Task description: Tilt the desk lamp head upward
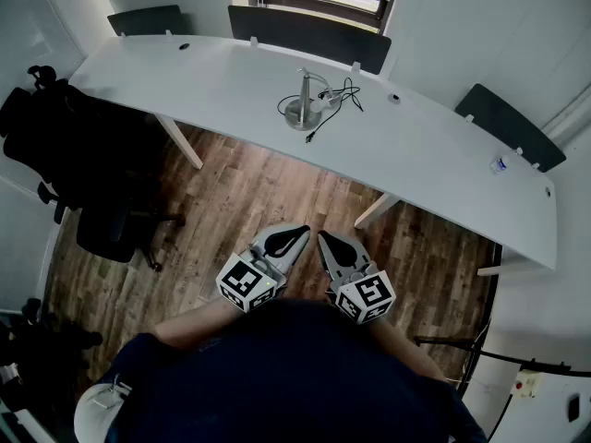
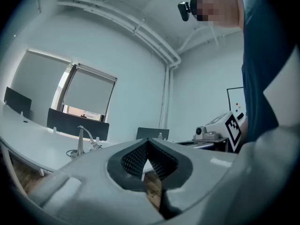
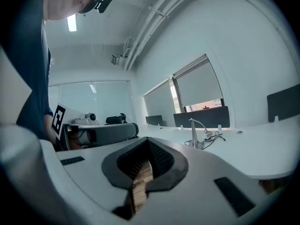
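Holds grey two-jaw left gripper (image 1: 297, 235) and matching right gripper (image 1: 326, 240) level at the waist, jaws pressed together, empty, likely resting before any reach. Leaves slim silver desk lamp (image 1: 304, 101) at twelve o'clock on curved white desk (image 1: 212, 77), well apart.

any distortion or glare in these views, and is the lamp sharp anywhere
Head view: wide-angle bowing at the edges, even light, desk lamp on the white desk small but sharp. Left gripper view: dark round vignette; the left gripper up close looks soft. Right gripper view: same vignette, ceiling light blown out.
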{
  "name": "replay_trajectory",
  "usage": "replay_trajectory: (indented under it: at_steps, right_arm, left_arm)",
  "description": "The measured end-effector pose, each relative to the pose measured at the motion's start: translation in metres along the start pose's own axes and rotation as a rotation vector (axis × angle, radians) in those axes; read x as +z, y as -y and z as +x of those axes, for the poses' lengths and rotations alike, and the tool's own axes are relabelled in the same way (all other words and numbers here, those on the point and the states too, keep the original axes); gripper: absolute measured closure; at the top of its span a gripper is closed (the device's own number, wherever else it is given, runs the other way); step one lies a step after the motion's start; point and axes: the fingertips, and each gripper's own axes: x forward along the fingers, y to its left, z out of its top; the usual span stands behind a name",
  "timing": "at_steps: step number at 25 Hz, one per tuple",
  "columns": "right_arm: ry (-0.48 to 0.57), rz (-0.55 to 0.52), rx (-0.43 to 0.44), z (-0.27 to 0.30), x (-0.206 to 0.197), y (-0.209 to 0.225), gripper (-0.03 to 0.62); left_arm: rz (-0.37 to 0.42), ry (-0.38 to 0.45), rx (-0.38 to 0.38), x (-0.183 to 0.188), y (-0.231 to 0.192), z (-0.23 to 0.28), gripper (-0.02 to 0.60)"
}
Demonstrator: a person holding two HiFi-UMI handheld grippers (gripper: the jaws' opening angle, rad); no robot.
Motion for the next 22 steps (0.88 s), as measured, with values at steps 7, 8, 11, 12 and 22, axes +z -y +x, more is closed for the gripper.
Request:
replay_trajectory:
  at_steps: [7,8,11,12,22]
  right_arm:
    - [-0.002,-0.004,0.018,-0.002,0.001,0.014,0.585]
    - [-0.004,-0.004,0.024,-0.003,0.001,0.016,0.585]
    - [-0.008,0.0,0.044,-0.005,0.0,0.021,0.585]
    - [-0.007,0.0,0.052,-0.006,0.001,0.023,0.585]
    - [0.018,-0.072,0.105,-0.03,-0.002,0.056,0.583]
  left_arm:
    - [0.014,0.004,0.018,0.001,0.001,0.015,0.575]
    - [0.015,0.002,0.022,0.001,0.001,0.017,0.575]
    - [0.019,0.0,0.038,0.001,0.002,0.023,0.575]
    - [0.022,0.0,0.046,0.001,0.003,0.026,0.575]
    - [0.039,-0.001,0.154,-0.005,0.011,0.055,0.575]
